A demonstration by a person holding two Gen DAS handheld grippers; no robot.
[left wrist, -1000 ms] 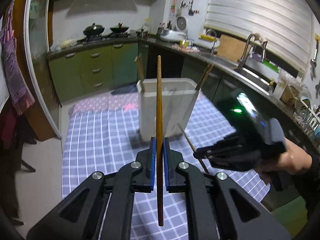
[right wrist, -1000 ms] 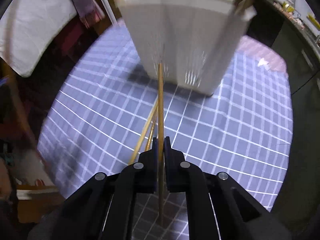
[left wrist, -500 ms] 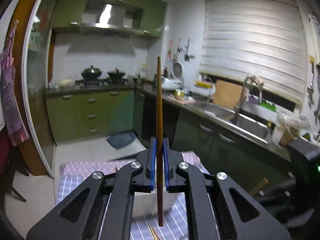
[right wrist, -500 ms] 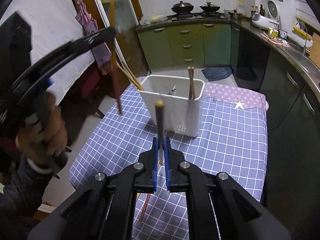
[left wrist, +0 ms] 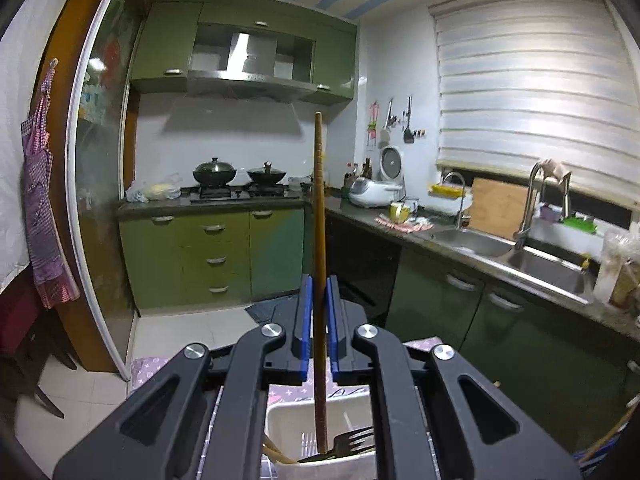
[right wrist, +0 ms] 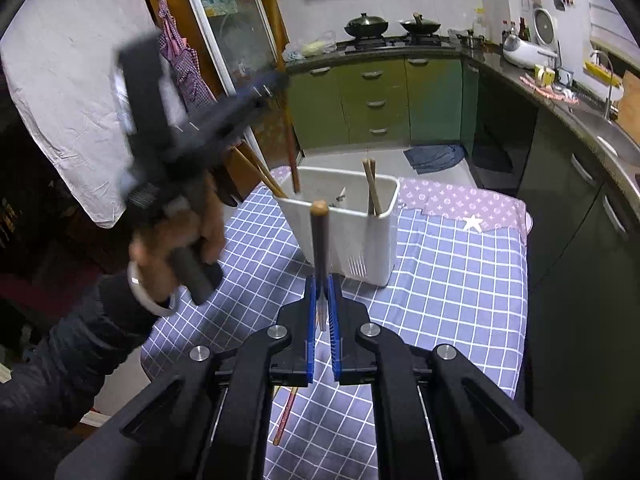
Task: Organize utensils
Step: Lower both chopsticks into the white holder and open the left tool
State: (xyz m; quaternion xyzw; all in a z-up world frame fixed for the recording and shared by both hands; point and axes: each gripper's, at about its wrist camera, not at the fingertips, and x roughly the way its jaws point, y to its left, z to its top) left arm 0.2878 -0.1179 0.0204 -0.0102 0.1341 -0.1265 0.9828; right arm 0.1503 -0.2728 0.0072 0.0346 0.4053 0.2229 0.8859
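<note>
My left gripper is shut on a long brown chopstick that stands upright. Its lower tip hangs over the white utensil holder, where a fork and other chopsticks rest. In the right wrist view the left gripper is blurred, and its chopstick dips toward the holder's left end. My right gripper is shut on a dark chopstick with a brown tip, held above the table in front of the holder. Two chopsticks lean in the holder's right end.
The holder stands on a blue checked tablecloth. Loose chopsticks lie on it under my right gripper. A person's hand and dark sleeve fill the left. The counter with the sink runs along the right, green cabinets behind.
The left gripper carried its chopstick up over the holder and tilted toward level. The right gripper lifted its chopstick off the table, then held almost still.
</note>
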